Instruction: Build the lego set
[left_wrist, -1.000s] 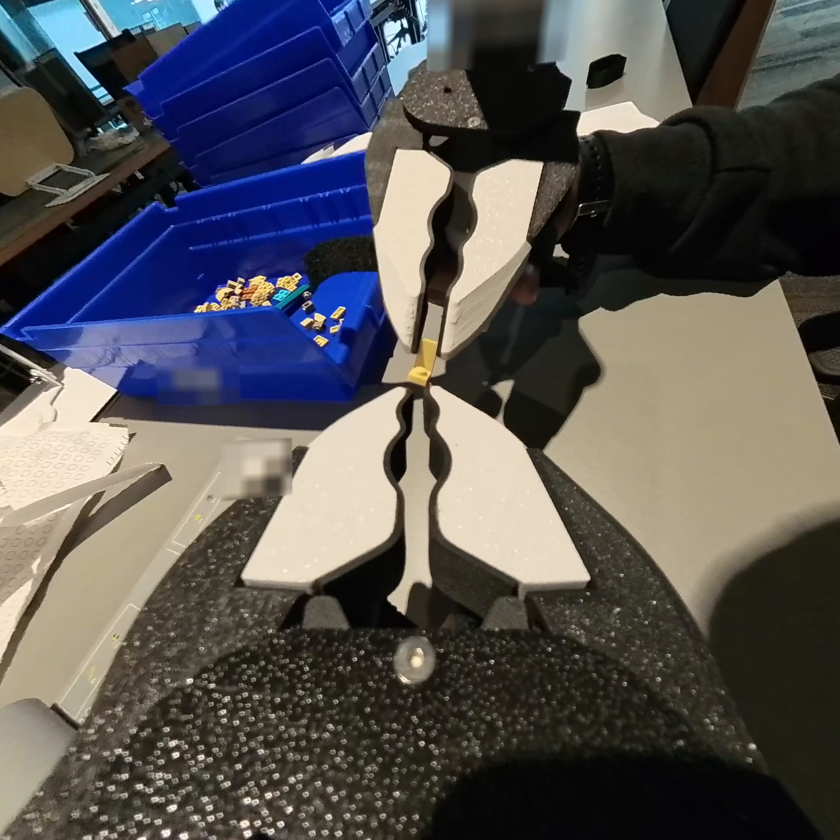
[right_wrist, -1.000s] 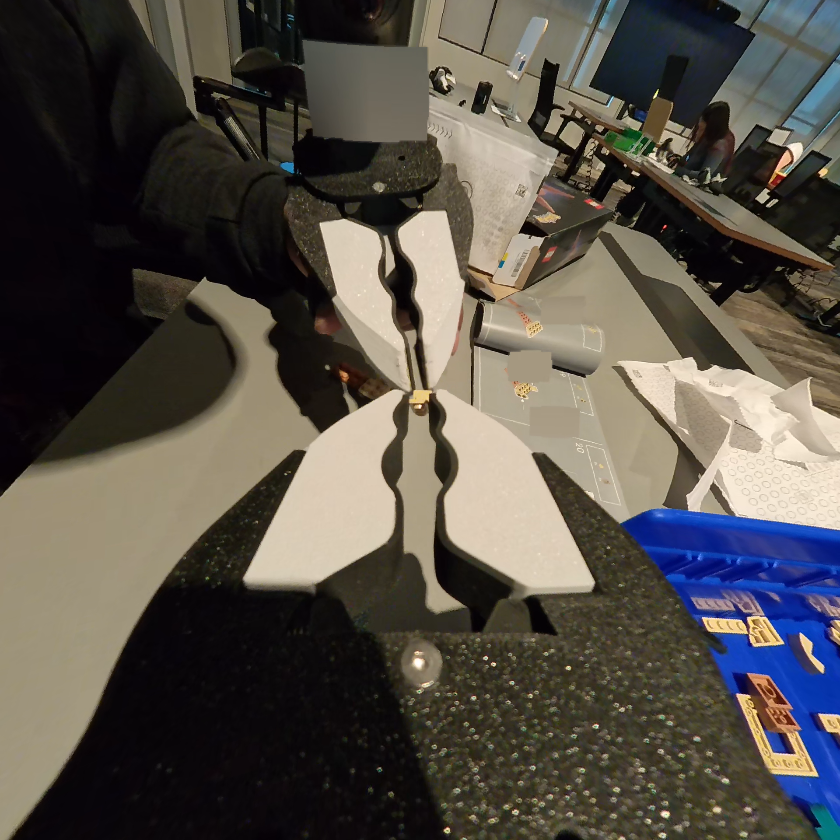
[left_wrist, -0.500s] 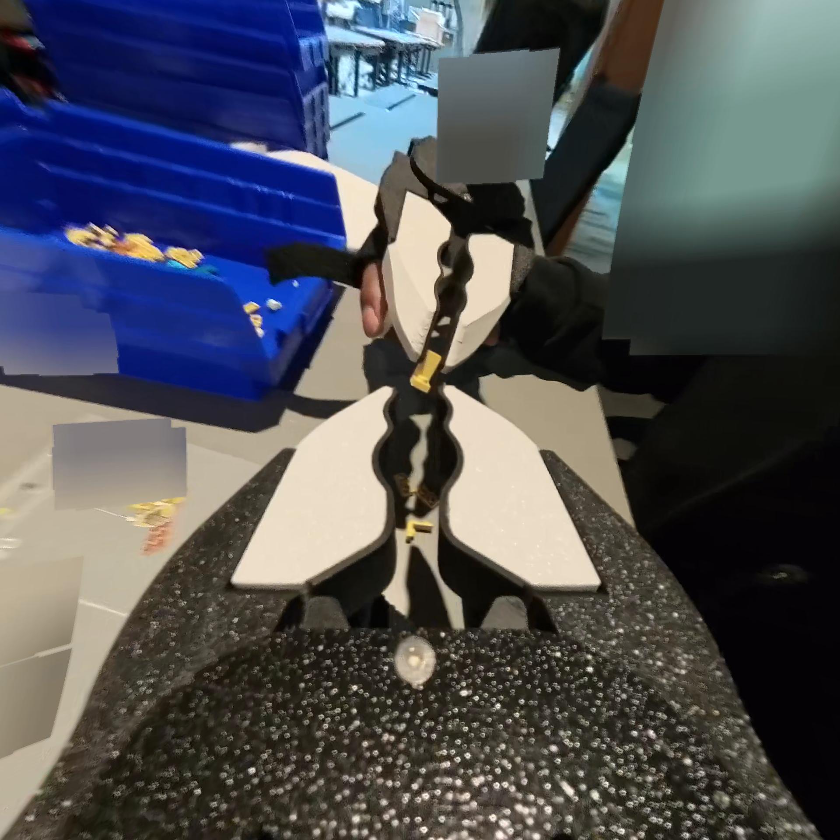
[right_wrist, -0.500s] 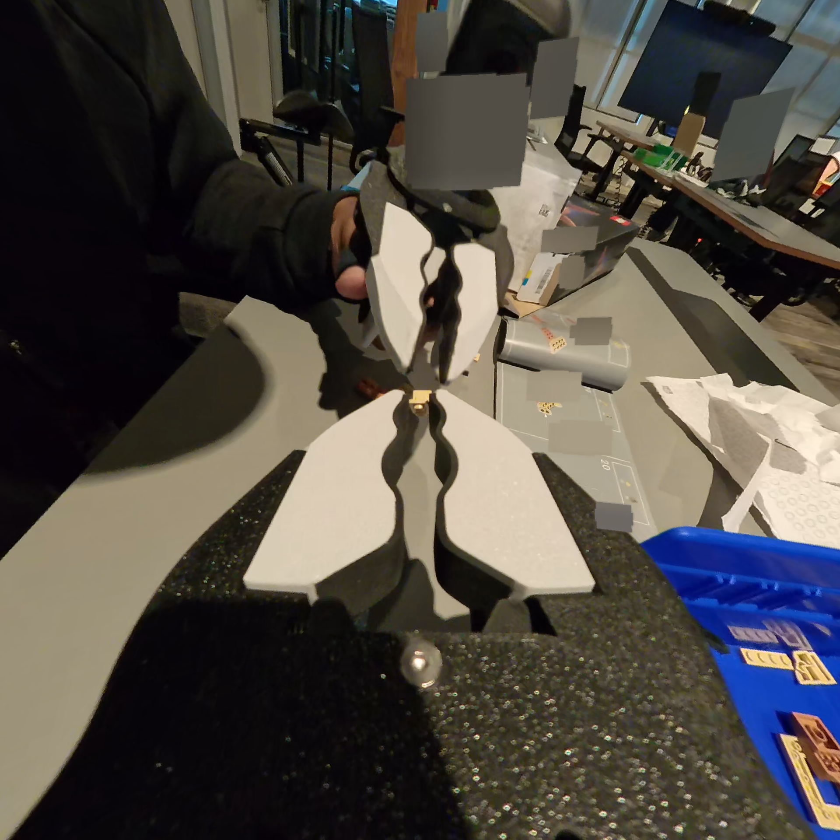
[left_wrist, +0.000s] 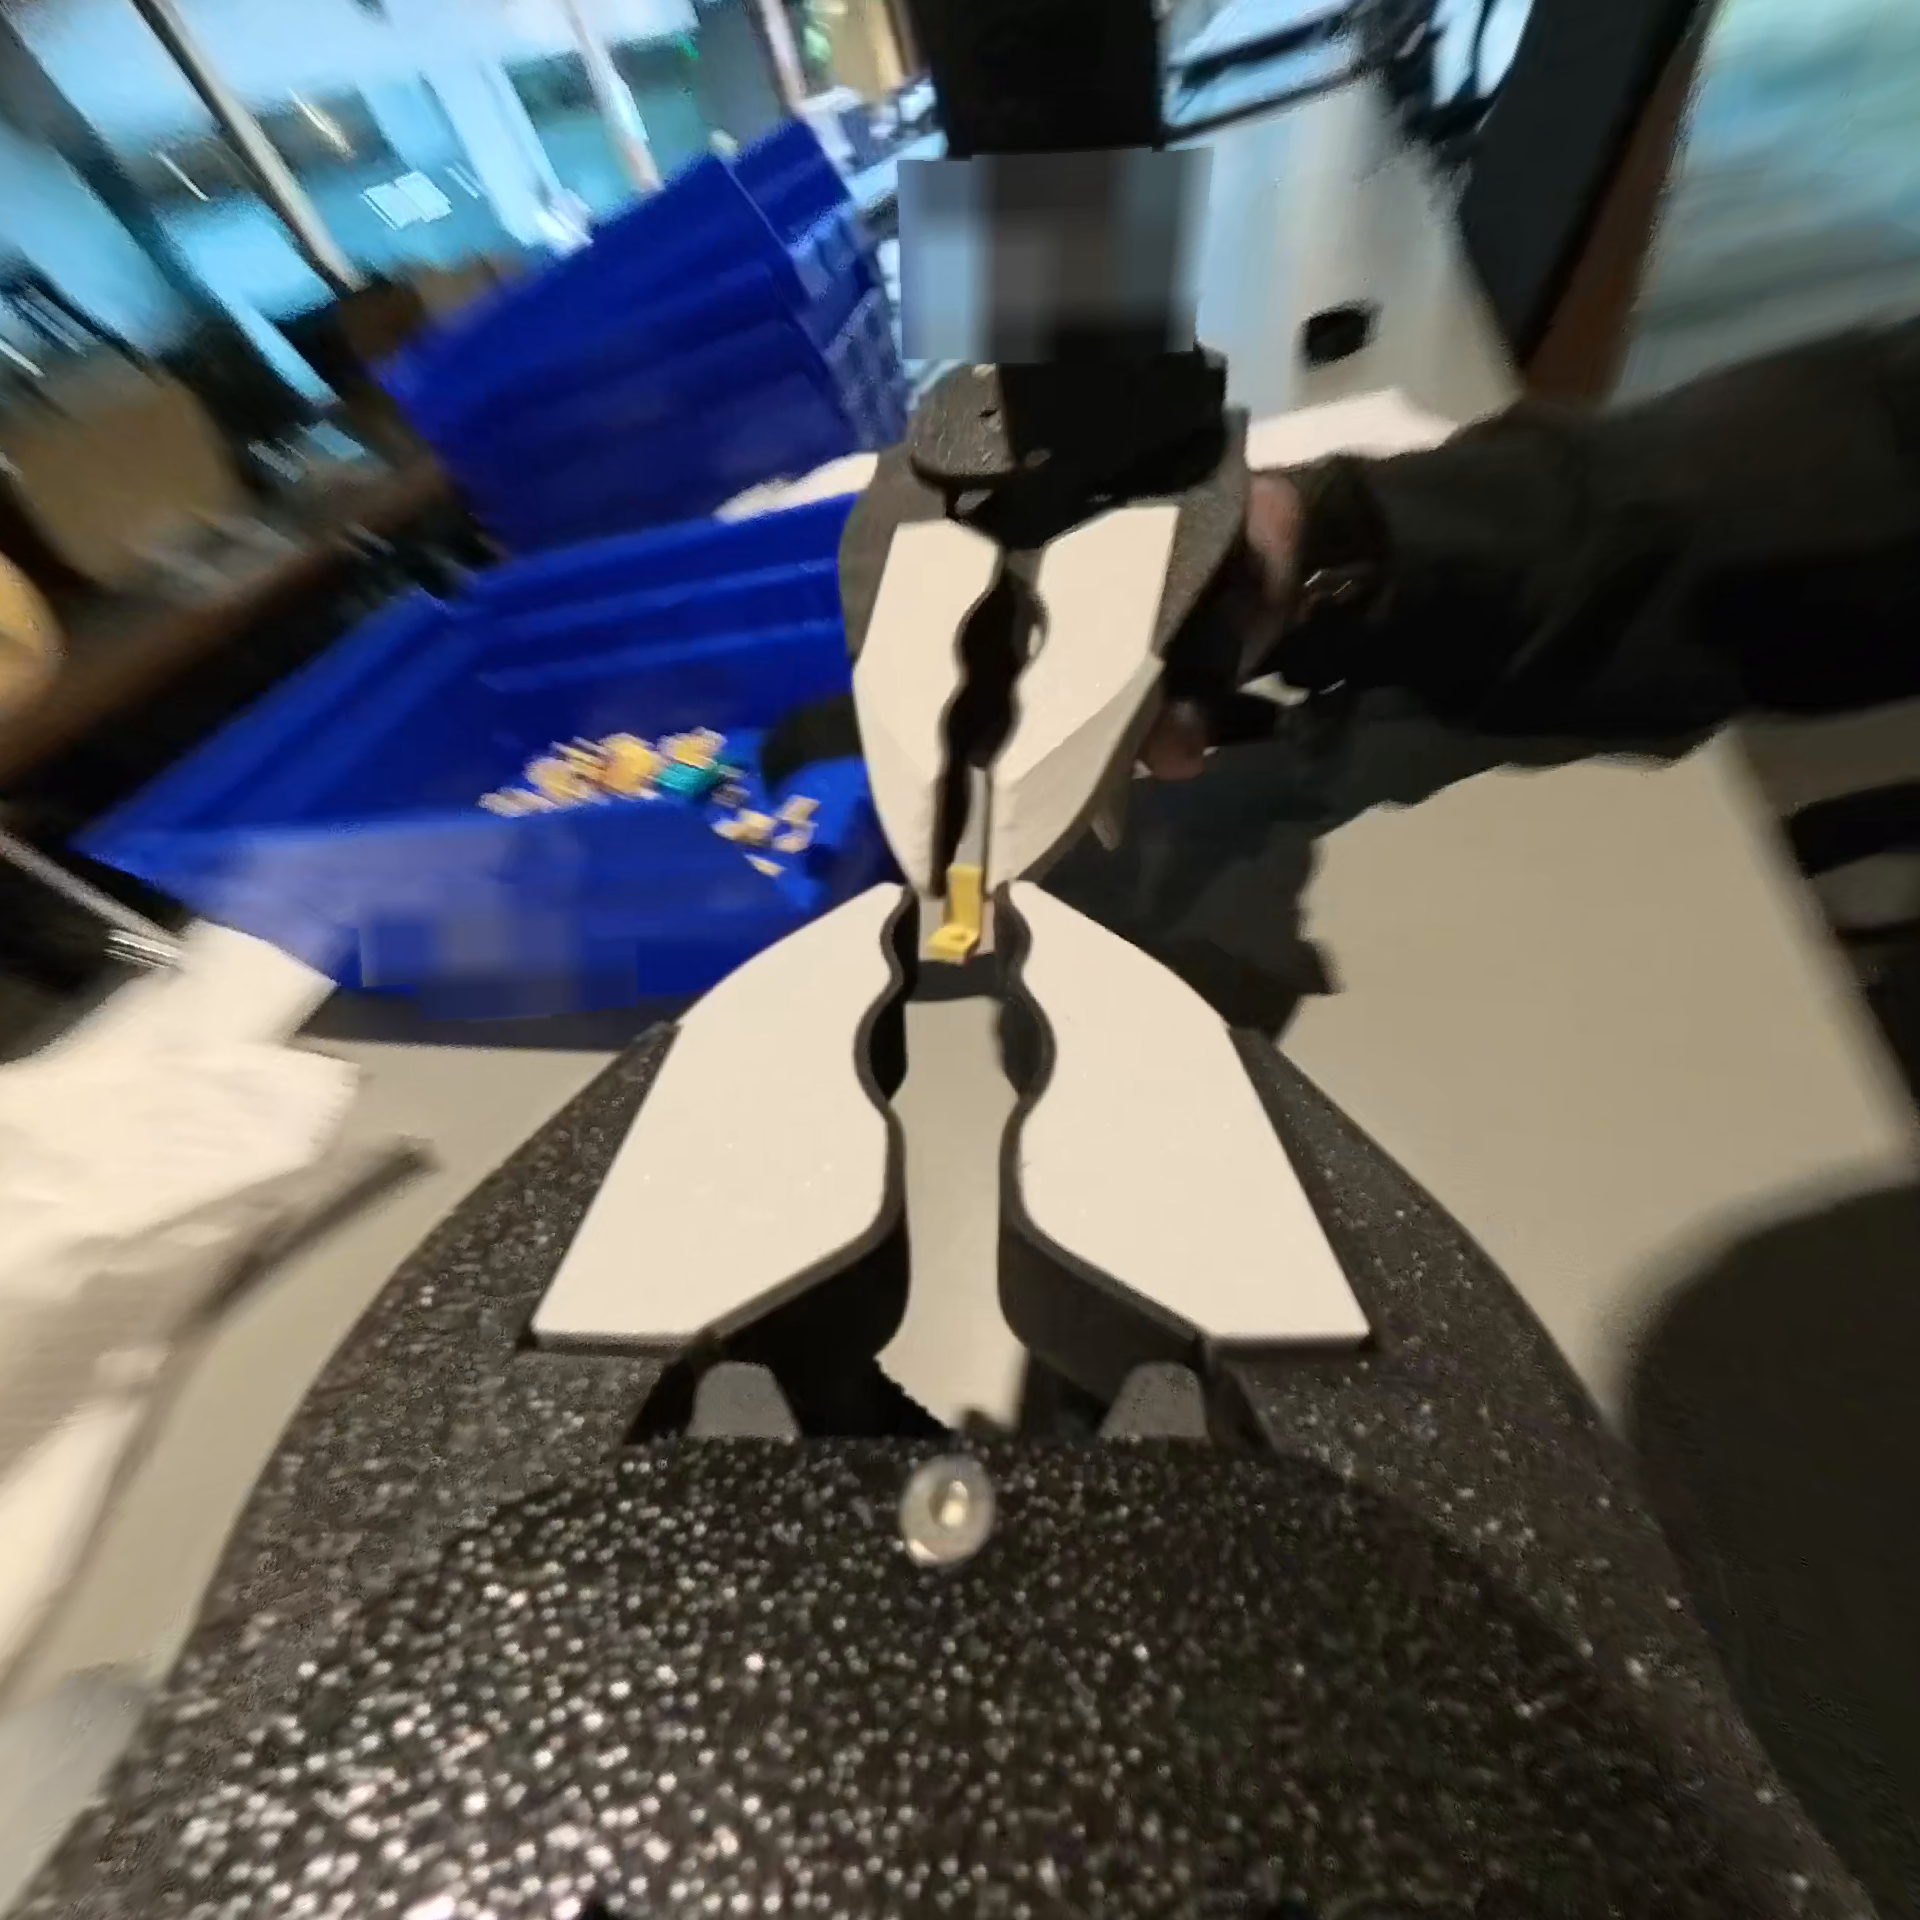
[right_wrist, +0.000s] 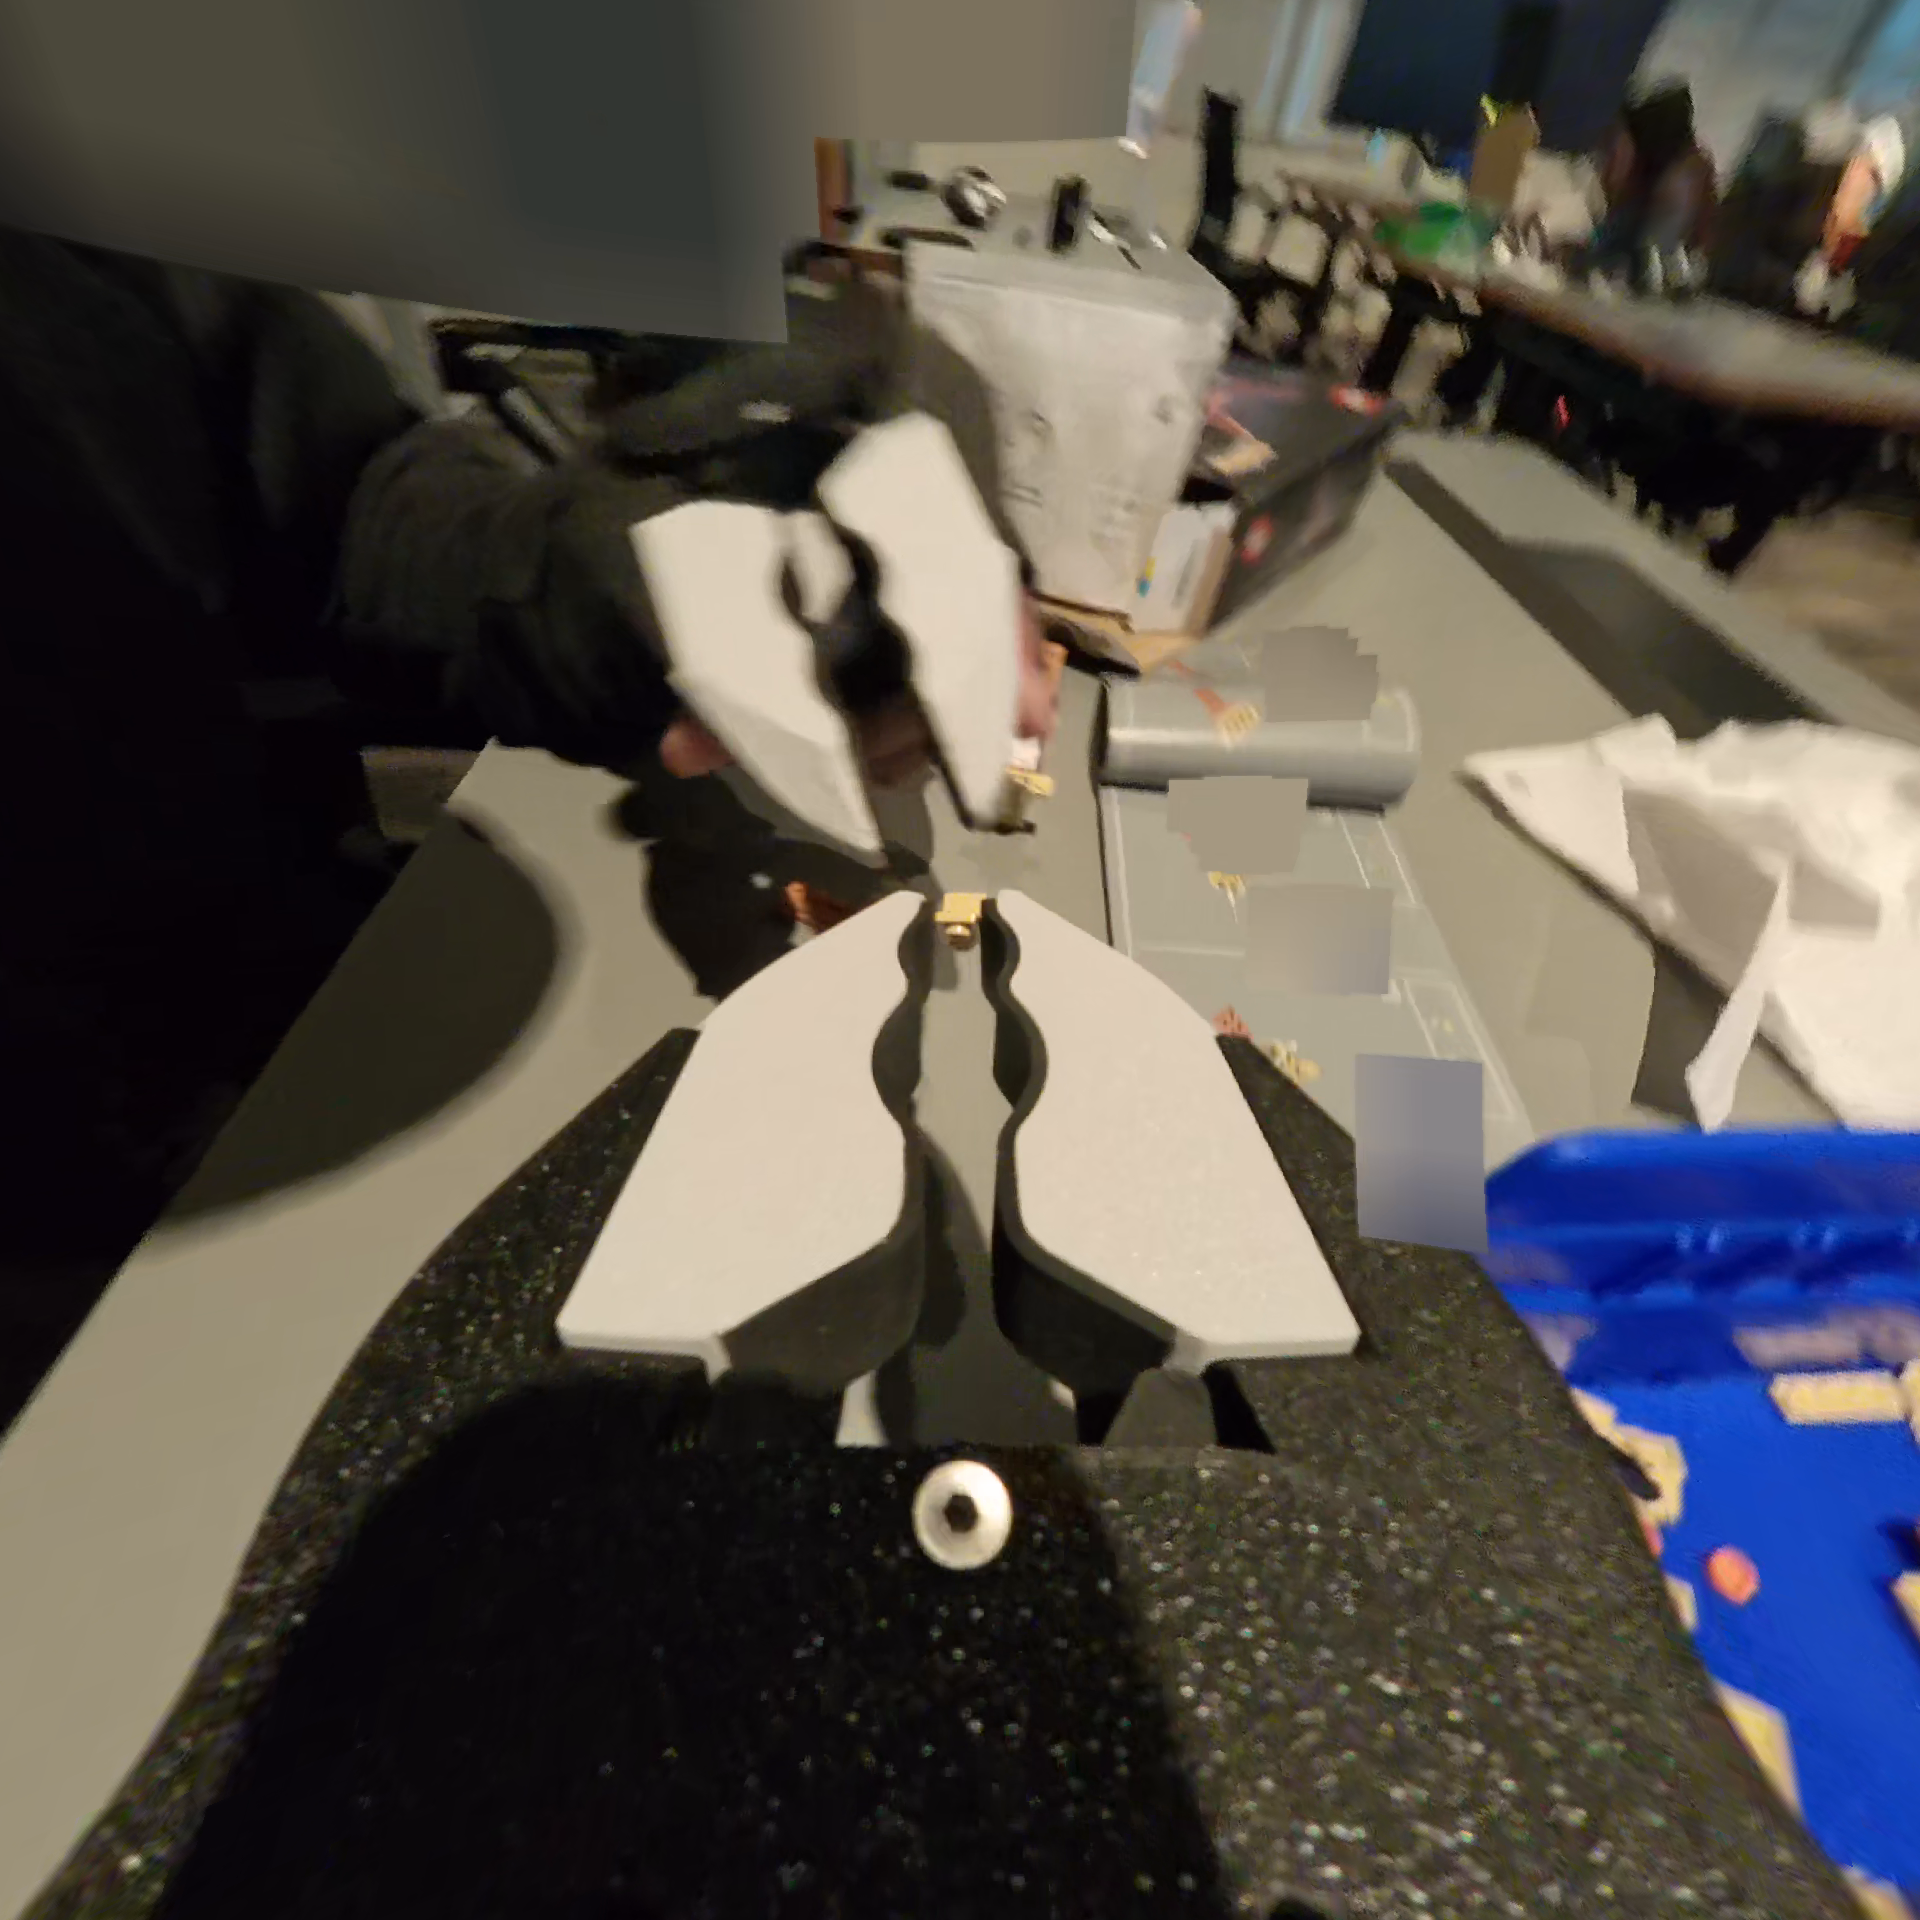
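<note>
A small yellow lego piece (right_wrist: 958, 920) is pinched in the tips of my right gripper (right_wrist: 958, 906), which is shut on it above the grey table (right_wrist: 312, 1091). In the left wrist view the piece (left_wrist: 956, 920) sticks out of the right gripper (left_wrist: 961, 871) into the gap between my left gripper's (left_wrist: 956, 899) tips, which stand apart and do not clamp it. In the right wrist view the left gripper (right_wrist: 925, 831) is open, tilted, and just beyond the piece. A tan bit (right_wrist: 1029, 784) shows beside its finger; I cannot tell whether it touches.
A blue bin (left_wrist: 468, 914) with several loose lego pieces (left_wrist: 623, 779) stands left of the grippers, also in the right wrist view (right_wrist: 1714, 1299). A grey instruction booklet (right_wrist: 1257, 935), crumpled white paper (right_wrist: 1714, 831) and an open box (right_wrist: 1299, 499) lie beyond. Both views are motion-blurred. My two grippers' fingertips are within a few centimetres of each other.
One second ago both grippers met tip to tip on the yellow piece. The left gripper has opened, let go and tilted away. The right gripper still holds the piece.
</note>
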